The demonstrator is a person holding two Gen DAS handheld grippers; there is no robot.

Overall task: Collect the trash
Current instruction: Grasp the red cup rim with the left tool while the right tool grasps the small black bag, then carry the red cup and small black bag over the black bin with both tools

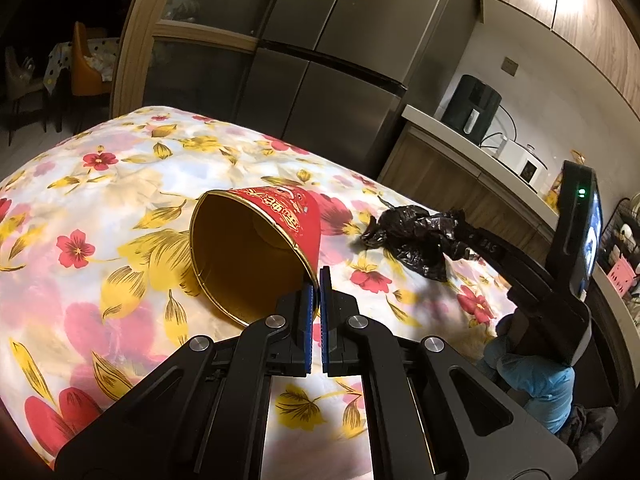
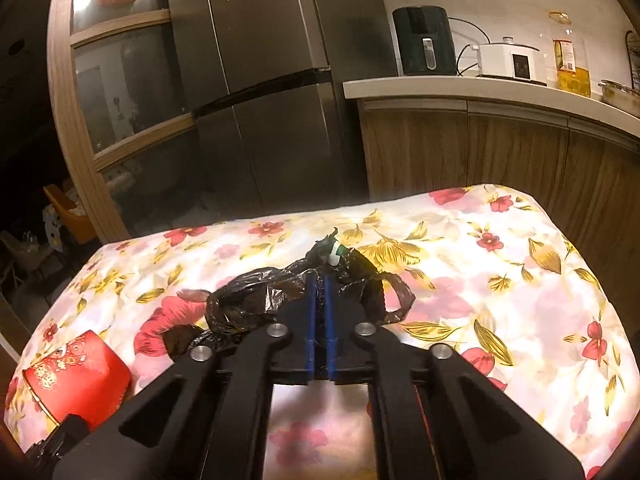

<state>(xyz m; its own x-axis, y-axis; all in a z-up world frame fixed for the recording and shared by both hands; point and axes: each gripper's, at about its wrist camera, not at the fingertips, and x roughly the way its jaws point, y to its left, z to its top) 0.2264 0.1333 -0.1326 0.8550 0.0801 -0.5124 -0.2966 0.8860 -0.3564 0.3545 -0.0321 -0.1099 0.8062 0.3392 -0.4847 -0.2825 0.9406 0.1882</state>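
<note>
A red paper cup (image 1: 256, 248) with a gold inside lies tilted on the floral tablecloth (image 1: 100, 184), mouth toward me. My left gripper (image 1: 319, 280) is shut on the cup's rim at its lower right edge. A crumpled black plastic bag (image 1: 416, 236) lies to the right of the cup. In the right wrist view my right gripper (image 2: 320, 280) is shut on the black bag (image 2: 256, 300), which spreads to both sides of the fingers. A small white and green piece (image 2: 334, 256) sits in the bag just beyond the fingertips. The red cup (image 2: 80, 376) shows at the lower left.
The table's far edge faces a steel fridge (image 2: 272, 100) and a wood counter (image 2: 500, 96) with an air fryer (image 2: 424, 40), a white cooker (image 2: 514, 62) and an oil bottle (image 2: 570, 64). A gloved hand (image 1: 536, 380) holds the right gripper's handle.
</note>
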